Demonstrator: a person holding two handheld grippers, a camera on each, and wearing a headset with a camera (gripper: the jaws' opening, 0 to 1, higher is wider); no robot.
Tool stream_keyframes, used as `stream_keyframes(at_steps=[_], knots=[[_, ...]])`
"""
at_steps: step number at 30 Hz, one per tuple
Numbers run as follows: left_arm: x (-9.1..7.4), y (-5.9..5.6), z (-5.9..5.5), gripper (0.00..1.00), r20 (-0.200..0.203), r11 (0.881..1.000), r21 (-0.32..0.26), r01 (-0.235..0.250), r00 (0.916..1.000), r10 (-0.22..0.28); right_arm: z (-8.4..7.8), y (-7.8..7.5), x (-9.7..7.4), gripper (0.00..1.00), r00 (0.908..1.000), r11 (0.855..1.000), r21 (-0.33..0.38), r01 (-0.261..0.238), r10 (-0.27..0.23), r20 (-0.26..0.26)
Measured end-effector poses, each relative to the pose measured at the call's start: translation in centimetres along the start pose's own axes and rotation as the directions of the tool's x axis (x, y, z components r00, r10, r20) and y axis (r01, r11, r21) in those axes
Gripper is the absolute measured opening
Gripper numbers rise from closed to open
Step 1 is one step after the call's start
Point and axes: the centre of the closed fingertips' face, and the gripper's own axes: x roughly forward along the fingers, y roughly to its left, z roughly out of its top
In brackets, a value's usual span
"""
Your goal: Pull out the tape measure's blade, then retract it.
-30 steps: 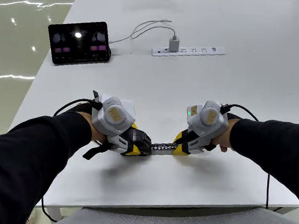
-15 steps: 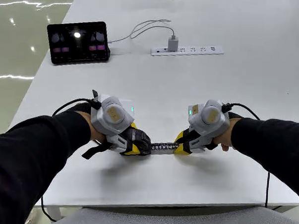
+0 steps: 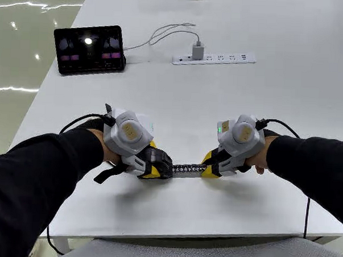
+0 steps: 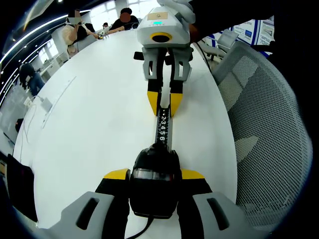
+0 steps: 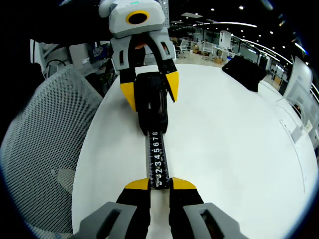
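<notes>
My left claw [image 4: 154, 175] is clamped around the black tape measure [image 4: 155, 186]. Its yellow-tipped jaws press the case from both sides, low over the white worktop [image 3: 246, 103] near the front edge. The blade [image 5: 156, 157] runs straight out of the case mouth toward my right claw [image 5: 160, 184]. That claw's jaws are drawn close together and pinch the blade's free end between their yellow tips. Only a short stretch of blade is out; in the right gripper view I can read white numbers from 2 up to 8 on its dark face. The blade sits level and taut between the two claws, which point at each other. I cannot tell whether it touches the worktop beneath it.

Seen from my head, the left claw and the case are to the left of the middle, and the right claw is just beside them to the right. Well apart, at the far side, a dark tablet [image 3: 91, 48] stands propped with its screen lit. To its right lies a white power strip [image 3: 215, 58] with a plug [image 3: 198, 50] in it and a thin cable [image 3: 164, 32] looping away. A grey mesh chair [image 4: 269, 124] sits at the near edge.
</notes>
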Motion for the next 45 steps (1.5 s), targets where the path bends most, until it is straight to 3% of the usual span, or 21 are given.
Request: stream_keyframes(at_steps=[45], knots=[[0.1,0.1,0.1,0.31,0.001,1.0,-0.001,0.001,1.0,-0.001,-3.0,-0.5,-2.4,0.1,0.9996,1.0,0.018,0.017,-0.016,-0.021]])
